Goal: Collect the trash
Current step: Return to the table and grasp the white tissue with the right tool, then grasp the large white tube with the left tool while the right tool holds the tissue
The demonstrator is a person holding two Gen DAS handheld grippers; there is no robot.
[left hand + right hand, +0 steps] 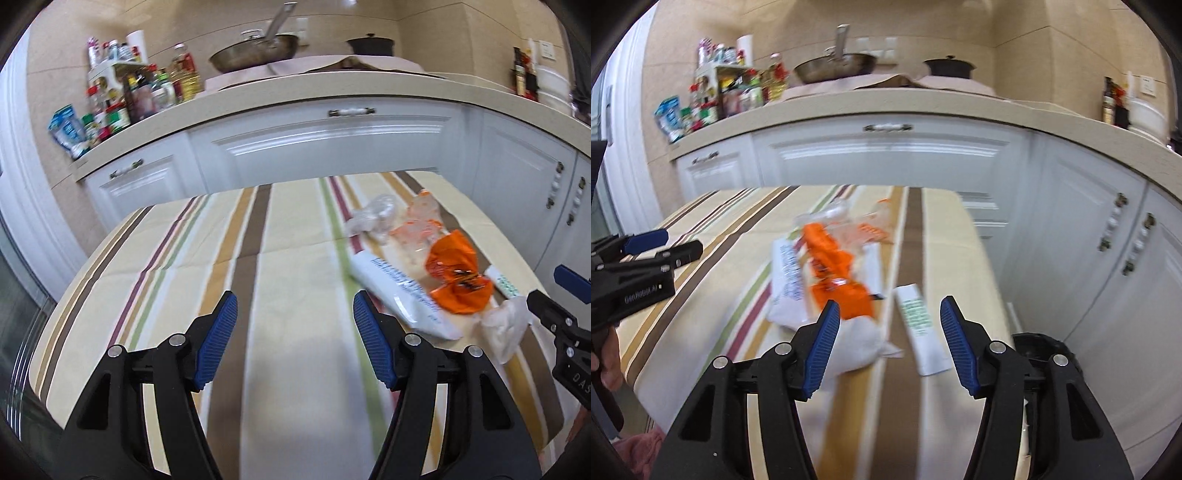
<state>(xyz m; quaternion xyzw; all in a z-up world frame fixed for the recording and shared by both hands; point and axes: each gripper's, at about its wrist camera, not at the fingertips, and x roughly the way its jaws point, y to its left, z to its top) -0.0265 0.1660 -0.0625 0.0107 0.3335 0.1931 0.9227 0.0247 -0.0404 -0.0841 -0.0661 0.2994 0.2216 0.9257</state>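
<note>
A pile of trash lies on a striped tablecloth (288,266). It holds an orange wrapper (458,277), a white printed packet (399,295), clear plastic wrappers (376,216), a crumpled white bag (504,328) and a white paper strip with green print (919,325). My left gripper (294,341) is open and empty above bare cloth, left of the pile. My right gripper (889,341) is open and empty, over the near end of the pile, with the orange wrapper (838,280) and white bag (857,347) by its left finger. Each gripper shows at the edge of the other's view.
White kitchen cabinets (332,147) stand just behind the table under a beige counter (295,88) with bottles, a pan and a pot. A dark round bin (1045,350) stands on the floor at the table's right edge.
</note>
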